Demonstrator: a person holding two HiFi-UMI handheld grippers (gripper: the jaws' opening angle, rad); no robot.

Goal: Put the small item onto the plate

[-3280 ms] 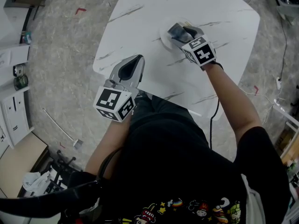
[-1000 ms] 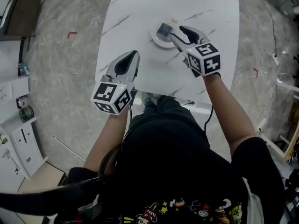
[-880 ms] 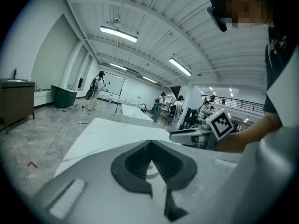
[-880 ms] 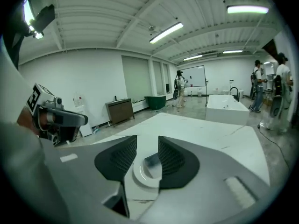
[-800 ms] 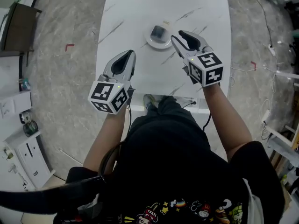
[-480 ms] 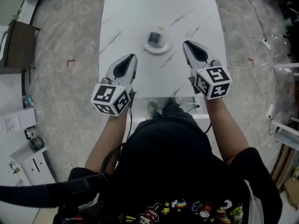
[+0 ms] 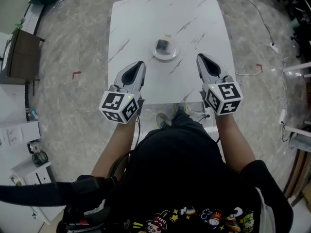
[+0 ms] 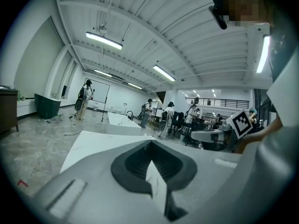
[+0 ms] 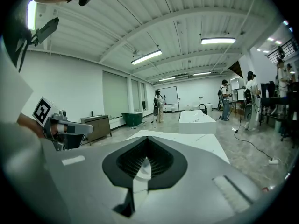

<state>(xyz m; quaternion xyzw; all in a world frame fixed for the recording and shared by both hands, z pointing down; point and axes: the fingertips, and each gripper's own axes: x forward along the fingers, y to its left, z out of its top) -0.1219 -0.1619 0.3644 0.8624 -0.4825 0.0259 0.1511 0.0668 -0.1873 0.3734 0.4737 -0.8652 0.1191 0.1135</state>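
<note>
Ahead of both sets of jaws, and between them, the small grey item (image 7: 163, 45) sits on the white plate (image 7: 156, 55) at the middle of the marbled table (image 7: 146, 18). The left gripper (image 7: 140, 65) hangs over the table's near edge, its jaws pressed together on nothing. The right gripper (image 7: 200, 58) is level with it and clear of the plate, its jaws likewise closed and empty.

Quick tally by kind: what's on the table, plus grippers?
Plate: 1
Small dark item, on the plate: 1
Tiny tan bit beside the plate, too small to identify: 1
Grippers: 2, left gripper and right gripper
Total: 5
</note>
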